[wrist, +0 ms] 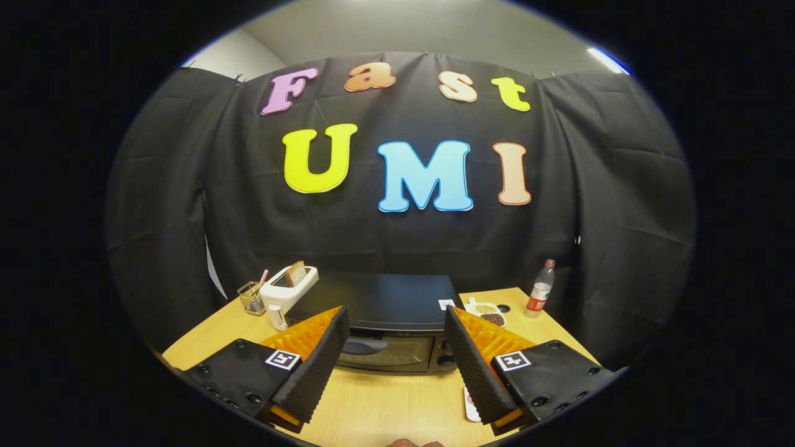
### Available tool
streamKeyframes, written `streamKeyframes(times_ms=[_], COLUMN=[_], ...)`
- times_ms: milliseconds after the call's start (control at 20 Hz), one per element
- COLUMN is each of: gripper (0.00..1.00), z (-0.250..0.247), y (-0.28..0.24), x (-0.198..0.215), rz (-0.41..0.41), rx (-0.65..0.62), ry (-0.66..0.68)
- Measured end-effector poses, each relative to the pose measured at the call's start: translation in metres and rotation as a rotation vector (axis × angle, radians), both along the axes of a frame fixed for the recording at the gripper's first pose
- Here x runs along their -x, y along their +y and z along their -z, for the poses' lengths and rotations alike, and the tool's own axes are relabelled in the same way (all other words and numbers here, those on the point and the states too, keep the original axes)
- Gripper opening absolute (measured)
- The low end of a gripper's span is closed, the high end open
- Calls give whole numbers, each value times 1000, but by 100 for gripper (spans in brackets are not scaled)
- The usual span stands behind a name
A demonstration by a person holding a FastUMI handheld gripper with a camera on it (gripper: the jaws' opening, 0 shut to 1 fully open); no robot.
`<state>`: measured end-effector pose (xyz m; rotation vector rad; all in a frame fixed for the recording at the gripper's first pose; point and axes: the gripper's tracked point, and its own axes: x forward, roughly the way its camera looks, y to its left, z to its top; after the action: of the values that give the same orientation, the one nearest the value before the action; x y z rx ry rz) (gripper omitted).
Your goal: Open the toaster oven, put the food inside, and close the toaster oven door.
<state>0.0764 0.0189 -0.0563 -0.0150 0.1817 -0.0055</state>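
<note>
held above the near part of the worktop (385,403), the tool (396,338) has its fingers spread wide with nothing between them. just ahead of the fingers and framed by the gap sits the toaster oven (379,313), a dark box with a flat top, its glass door (391,352) shut and a dark handle (363,346) across the upper part of the door. knobs (445,352) show at the right end of its front, close to the right finger. to the left of the oven stands a white pop-up toaster (286,288) with a slice of bread (295,273) sticking up out of its slot, and left of that a small wire basket (251,298) holding a pink-tipped item. on the far right of the worktop, beyond the right finger, lies a small white dish (487,310) with two heaps of something, one pale and one dark; i cannot tell what they are. further right stands a clear bottle (540,288) with a red label and red cap, upright, near the worktop's far right corner. a white object with red marks (470,402) lies on the worktop partly hidden beside the right finger.
</note>
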Motion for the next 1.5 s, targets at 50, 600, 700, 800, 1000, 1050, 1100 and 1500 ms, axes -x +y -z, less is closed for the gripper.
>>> streamKeyframes(times_ms=[50, 600, 700, 800, 1000, 1050, 1100, 1500], gripper=[98, 98, 98, 98, 98, 98, 98, 96], z=[4, 44, 51, 59, 90, 97, 105, 123], y=[3, 28, 27, 26, 32, 34, 35, 44], x=[-7, -58, -64, -72, -87, -89, -91, -100], rz=[-1, -22, -16, -5, -2, -3, -3, -1], rx=[-2, 6, 16, 13, 2, 1, -4, -28], ry=[9, 79, 92, 107, 175, 195, 214, 267])
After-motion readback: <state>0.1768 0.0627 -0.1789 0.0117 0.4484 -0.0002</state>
